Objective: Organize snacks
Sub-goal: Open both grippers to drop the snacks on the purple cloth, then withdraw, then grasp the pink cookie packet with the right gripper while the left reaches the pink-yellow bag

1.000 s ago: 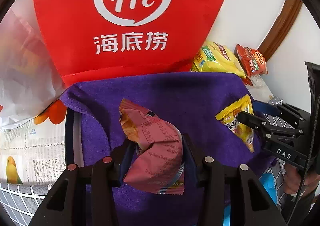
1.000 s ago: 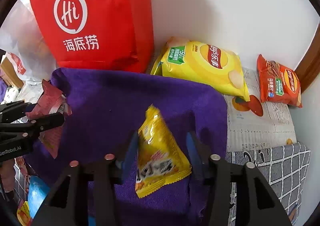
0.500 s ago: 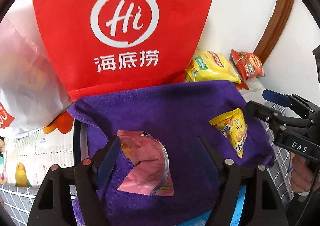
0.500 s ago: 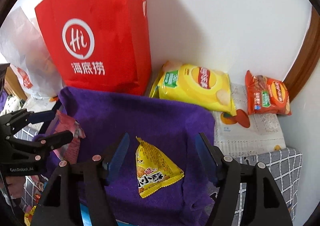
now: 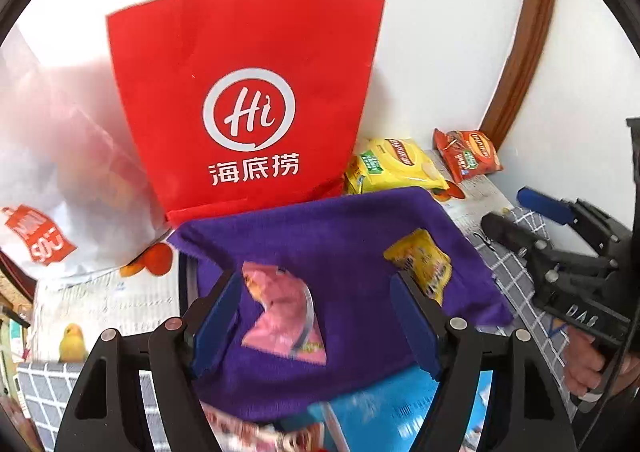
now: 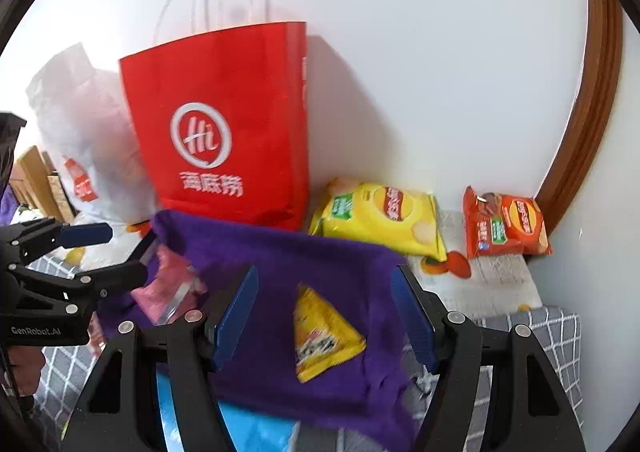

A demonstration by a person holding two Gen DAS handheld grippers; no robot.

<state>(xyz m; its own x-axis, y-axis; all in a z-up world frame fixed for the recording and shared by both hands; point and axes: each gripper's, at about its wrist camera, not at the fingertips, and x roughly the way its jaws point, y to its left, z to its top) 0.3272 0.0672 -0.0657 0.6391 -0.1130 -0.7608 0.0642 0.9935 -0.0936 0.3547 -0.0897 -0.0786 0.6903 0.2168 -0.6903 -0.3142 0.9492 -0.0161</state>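
Note:
A pink snack packet (image 5: pixel 282 312) lies on a purple cloth (image 5: pixel 328 224). My left gripper (image 5: pixel 316 312) is open above it, jaws wide on either side, not touching. A small yellow snack packet (image 6: pixel 320 336) lies on the same cloth (image 6: pixel 320 256) to the right. My right gripper (image 6: pixel 324 316) is open and raised over it. The yellow packet also shows in the left wrist view (image 5: pixel 420 264), and the pink packet in the right wrist view (image 6: pixel 168 288). Each gripper shows in the other's view, the right one (image 5: pixel 520 216) and the left one (image 6: pixel 116 248).
A red paper bag (image 5: pixel 248 100) stands against the wall behind the cloth. A large yellow chip bag (image 6: pixel 380 220) and an orange-red chip bag (image 6: pixel 504 228) lie at the back right. A white plastic bag (image 5: pixel 48 172) is on the left. Blue packaging (image 5: pixel 400 408) lies below the cloth.
Both grippers opened and let go of their packets, then pulled back and up. The pink and yellow packets now lie on the purple cloth.

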